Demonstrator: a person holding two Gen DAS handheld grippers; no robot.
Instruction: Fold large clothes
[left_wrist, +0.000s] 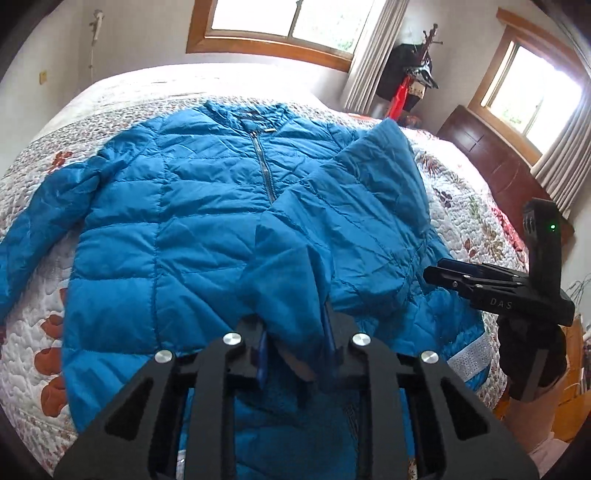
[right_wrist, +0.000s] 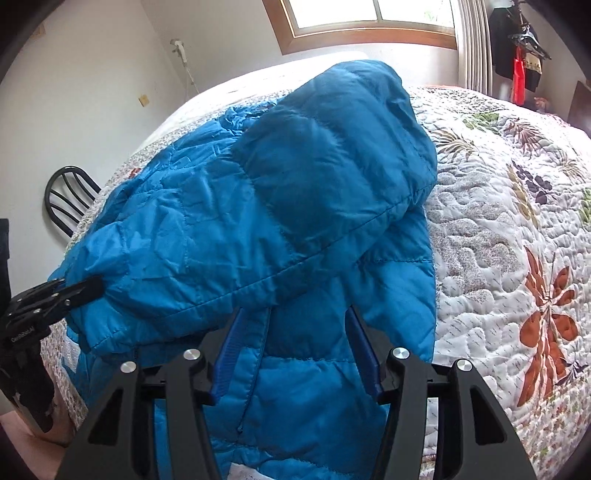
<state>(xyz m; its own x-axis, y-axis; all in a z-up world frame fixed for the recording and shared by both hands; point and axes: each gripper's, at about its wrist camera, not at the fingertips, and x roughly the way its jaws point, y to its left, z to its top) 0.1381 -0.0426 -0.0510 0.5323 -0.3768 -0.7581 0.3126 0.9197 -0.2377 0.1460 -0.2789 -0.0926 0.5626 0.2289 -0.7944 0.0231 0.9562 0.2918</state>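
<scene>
A blue quilted puffer jacket (left_wrist: 192, 221) lies front up on the bed, zipper (left_wrist: 264, 170) closed. Its right sleeve (left_wrist: 362, 199) is folded over the chest. My left gripper (left_wrist: 295, 332) is shut on the cuff of that sleeve (left_wrist: 291, 295). My right gripper (left_wrist: 436, 277) hovers at the jacket's right side, and its jaws look nearly closed and empty in the left wrist view. In the right wrist view the right gripper (right_wrist: 295, 317) has its blue pads (right_wrist: 229, 350) spread, with jacket fabric (right_wrist: 295, 206) between and over them; no grip is evident. The left gripper (right_wrist: 77, 291) shows there at the cuff.
The bed has a floral quilt (right_wrist: 517, 206). The jacket's left sleeve (left_wrist: 40, 221) lies stretched out to the left. A dark wooden headboard (left_wrist: 495, 158) and a coat rack (left_wrist: 417, 70) stand at the right. A black chair (right_wrist: 70, 195) stands beyond the bed's far side.
</scene>
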